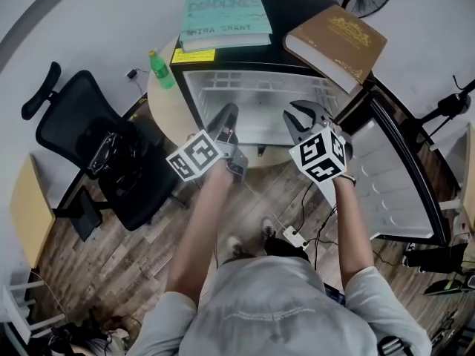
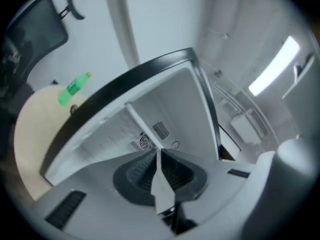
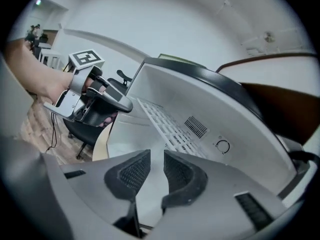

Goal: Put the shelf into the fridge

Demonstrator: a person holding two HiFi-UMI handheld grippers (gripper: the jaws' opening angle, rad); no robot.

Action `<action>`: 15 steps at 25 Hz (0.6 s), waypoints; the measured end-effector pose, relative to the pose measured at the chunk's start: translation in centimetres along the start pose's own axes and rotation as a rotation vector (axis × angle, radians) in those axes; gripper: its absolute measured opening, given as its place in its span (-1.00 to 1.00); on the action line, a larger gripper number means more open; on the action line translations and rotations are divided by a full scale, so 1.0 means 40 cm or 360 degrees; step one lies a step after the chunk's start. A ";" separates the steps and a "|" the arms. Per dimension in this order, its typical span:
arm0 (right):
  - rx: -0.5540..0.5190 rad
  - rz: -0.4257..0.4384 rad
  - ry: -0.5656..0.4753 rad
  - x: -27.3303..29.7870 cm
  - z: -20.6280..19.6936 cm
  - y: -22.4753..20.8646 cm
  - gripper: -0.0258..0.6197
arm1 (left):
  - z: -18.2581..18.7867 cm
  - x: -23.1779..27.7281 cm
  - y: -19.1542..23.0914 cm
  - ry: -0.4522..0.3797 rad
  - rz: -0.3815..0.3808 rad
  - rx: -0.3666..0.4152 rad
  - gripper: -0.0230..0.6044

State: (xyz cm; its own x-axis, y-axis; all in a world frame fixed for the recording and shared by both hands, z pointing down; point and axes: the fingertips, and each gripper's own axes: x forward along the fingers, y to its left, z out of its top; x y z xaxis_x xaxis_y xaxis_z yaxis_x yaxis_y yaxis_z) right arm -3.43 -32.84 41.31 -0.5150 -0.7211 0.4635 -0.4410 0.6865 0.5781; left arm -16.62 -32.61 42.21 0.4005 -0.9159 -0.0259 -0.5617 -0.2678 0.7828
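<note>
Right, we've got the shelf (image 1: 260, 102) lying flat inside the fridge (image 1: 286, 10), straight ahead of both grippers. It's a thin white panel, smooth across the middle and cut into a grid of small slots toward the back. Its long axis runs side to side across the fridge mouth, from our left gripper (image 1: 228, 113) over to our right gripper (image 1: 306, 117), with the front edge facing us.

In the left gripper view we see it edge-on, a pale sliver running away from the tips into the cavity. That gripper's ribbed black pads (image 2: 137, 176) are pressed together on the thin front edge, near the shelf's left corner.

The right gripper's jaws stand apart, with a clear gap between the dark textured faces and nothing pinched. The slotted grid sits just beyond its tips. Behind that we see a vent (image 3: 196, 126) and a round knob (image 3: 223, 146) on the smooth white back wall (image 3: 240, 129).

Beyond the grippers, a teal book (image 1: 225, 15) and a brown book (image 1: 335, 41) rest on the glossy black fridge. Left of the left gripper, a green bottle (image 1: 161, 70) stands on a round pale table (image 1: 167, 106), beside a black chair (image 1: 89, 147). Right of the right gripper, the door (image 1: 393, 184) hangs wide open, its white lining moulded.
</note>
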 end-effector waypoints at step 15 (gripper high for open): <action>0.0449 -0.0262 -0.0200 -0.256 0.045 0.042 -0.87 | 0.031 -0.249 -0.129 0.0212 0.0027 0.1485 -0.87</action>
State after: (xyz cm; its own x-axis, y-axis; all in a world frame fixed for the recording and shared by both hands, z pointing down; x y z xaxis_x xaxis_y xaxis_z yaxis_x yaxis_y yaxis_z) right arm -0.23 -24.16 36.32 -0.4985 -0.8194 0.2830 -0.7024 0.5731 0.4221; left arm -18.60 -22.48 37.64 0.4342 -0.8956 0.0971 -0.8979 -0.4389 -0.0331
